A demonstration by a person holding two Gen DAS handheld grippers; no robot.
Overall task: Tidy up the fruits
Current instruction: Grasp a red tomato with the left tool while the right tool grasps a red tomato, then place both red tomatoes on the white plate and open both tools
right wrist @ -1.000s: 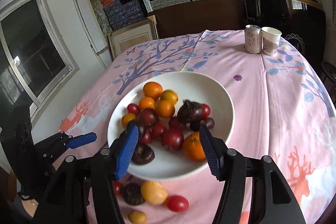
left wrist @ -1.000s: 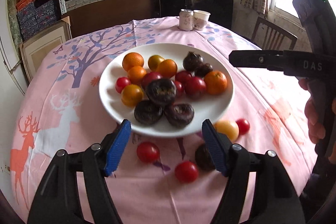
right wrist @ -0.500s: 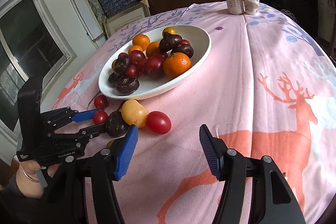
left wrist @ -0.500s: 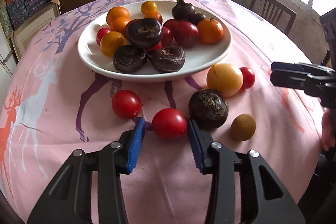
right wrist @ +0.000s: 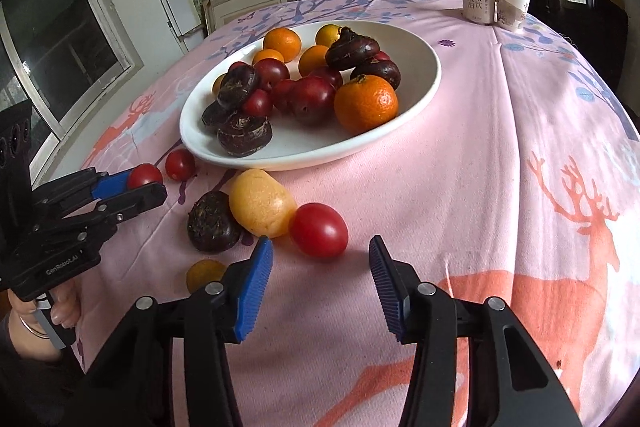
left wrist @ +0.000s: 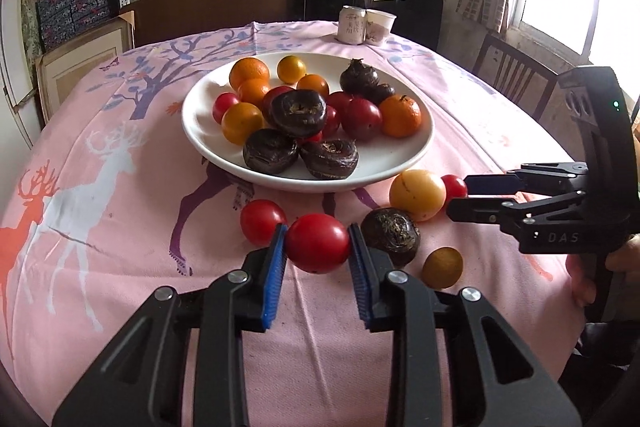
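A white plate [left wrist: 416, 143] holds several oranges, red tomatoes and dark water chestnuts; it also shows in the right wrist view [right wrist: 424, 95]. My left gripper [left wrist: 317, 247] is shut on a red tomato [left wrist: 317, 243], also seen in the right wrist view [right wrist: 145, 175]. Loose on the cloth lie another red tomato [left wrist: 262, 221], a dark chestnut [left wrist: 391, 235], a yellow fruit [left wrist: 417, 194] and a small brown fruit [left wrist: 442, 267]. My right gripper [right wrist: 320, 267] is open, just short of a red tomato [right wrist: 318, 229] beside the yellow fruit [right wrist: 260, 202].
A drink can [left wrist: 352, 25] and a paper cup [left wrist: 379, 26] stand at the table's far edge. A wooden chair [left wrist: 508, 75] is at the right. Shelves with boxes fill the back wall. The pink tablecloth [right wrist: 520, 155] drops off at the near edge.
My left gripper has closed on the red tomato. My right gripper has moved in toward the loose tomato by the yellow fruit.
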